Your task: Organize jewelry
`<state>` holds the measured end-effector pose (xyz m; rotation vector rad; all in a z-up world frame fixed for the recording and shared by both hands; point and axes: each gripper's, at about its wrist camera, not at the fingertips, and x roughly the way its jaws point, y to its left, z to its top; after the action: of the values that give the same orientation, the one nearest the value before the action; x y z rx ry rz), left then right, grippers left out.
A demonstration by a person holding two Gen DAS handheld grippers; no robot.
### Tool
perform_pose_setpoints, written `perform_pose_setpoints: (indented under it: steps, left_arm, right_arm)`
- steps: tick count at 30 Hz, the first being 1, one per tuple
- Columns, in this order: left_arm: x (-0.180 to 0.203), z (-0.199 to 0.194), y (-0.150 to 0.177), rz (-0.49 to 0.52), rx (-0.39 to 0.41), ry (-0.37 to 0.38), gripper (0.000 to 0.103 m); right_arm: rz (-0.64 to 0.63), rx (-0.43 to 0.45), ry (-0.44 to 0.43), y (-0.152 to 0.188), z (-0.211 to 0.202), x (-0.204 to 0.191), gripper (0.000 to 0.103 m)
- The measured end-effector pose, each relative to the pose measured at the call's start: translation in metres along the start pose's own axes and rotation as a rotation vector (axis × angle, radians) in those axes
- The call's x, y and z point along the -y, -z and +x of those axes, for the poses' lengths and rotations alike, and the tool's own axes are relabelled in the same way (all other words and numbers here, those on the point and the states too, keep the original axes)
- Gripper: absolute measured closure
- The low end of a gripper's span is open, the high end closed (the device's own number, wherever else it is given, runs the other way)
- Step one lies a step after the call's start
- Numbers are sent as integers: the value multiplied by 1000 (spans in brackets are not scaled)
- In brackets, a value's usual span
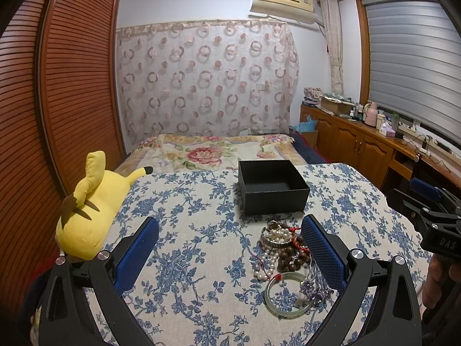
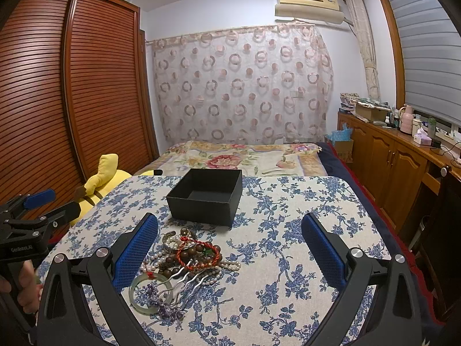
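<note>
Tangled jewelry pile (image 2: 184, 262), open black box (image 2: 206, 194) behind

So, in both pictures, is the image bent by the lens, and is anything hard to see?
Left wrist view: the brown slatted wardrobe bows strongly and the corners are black. Right wrist view: the same bowing, and the open black square box is sharp, but the tangled pile of beads and pearls is too fine to separate clearly.
</note>
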<state>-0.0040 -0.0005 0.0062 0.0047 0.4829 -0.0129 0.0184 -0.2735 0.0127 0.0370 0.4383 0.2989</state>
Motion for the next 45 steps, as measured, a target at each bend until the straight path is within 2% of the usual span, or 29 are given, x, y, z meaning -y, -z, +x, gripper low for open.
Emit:
perform_pose_setpoints:
  steps: [31,41,45]
  left_arm:
    - [1,2,0,-3,-18,7,7]
    - [-12,17,20,-17,-58,40,7]
    - [-16,26,31,-13,-91,47,7]
  right_arm:
    - [0,-16,-5,3,3,-2,3]
    - [-39,-61,-17,11,11,-6,3]
    - [-51,-116,-64,23,19,-4,12]
